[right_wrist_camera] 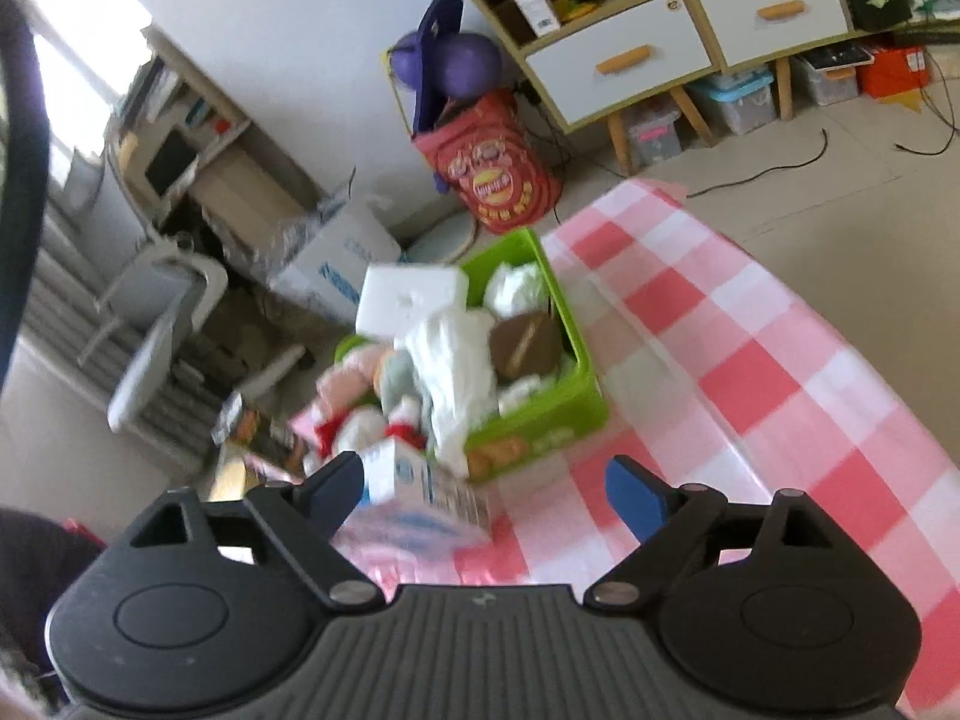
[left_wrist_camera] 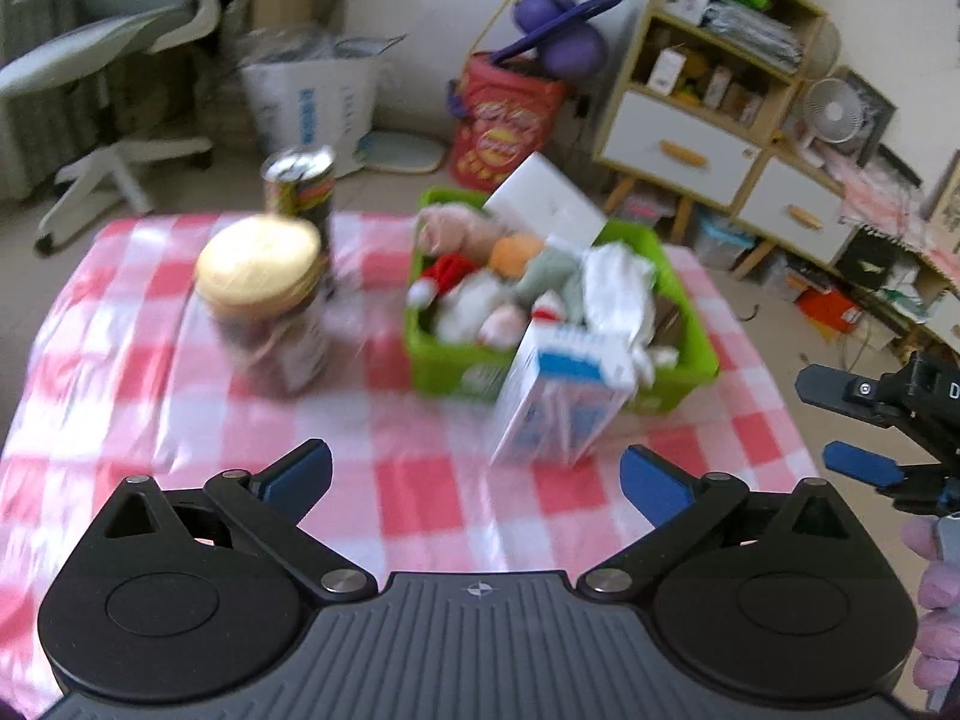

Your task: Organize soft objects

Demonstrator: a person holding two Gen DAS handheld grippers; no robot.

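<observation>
A green basket (left_wrist_camera: 432, 354) (right_wrist_camera: 540, 420) stands on the pink-and-white checked tablecloth (left_wrist_camera: 390, 498). It holds plush toys (left_wrist_camera: 474, 276) (right_wrist_camera: 360, 378) and crumpled white cloth (left_wrist_camera: 618, 282) (right_wrist_camera: 456, 372). A white box (left_wrist_camera: 543, 198) (right_wrist_camera: 411, 294) leans at its far side. A blue-and-white carton (left_wrist_camera: 558, 402) (right_wrist_camera: 420, 480) stands against the basket's front wall. My left gripper (left_wrist_camera: 477, 468) hovers open over the cloth in front of the carton, holding nothing. My right gripper (right_wrist_camera: 486, 483) (left_wrist_camera: 840, 426) is open too; the carton sits just beyond its left finger, not pressed by the pads.
A jar with a gold lid (left_wrist_camera: 264, 306) and a can (left_wrist_camera: 300, 186) stand left of the basket. Beyond the table are an office chair (left_wrist_camera: 120, 60), a red printed bin (left_wrist_camera: 504, 126) and a shelf cabinet (left_wrist_camera: 690, 120). A gloved hand (left_wrist_camera: 936, 588) shows at the right edge.
</observation>
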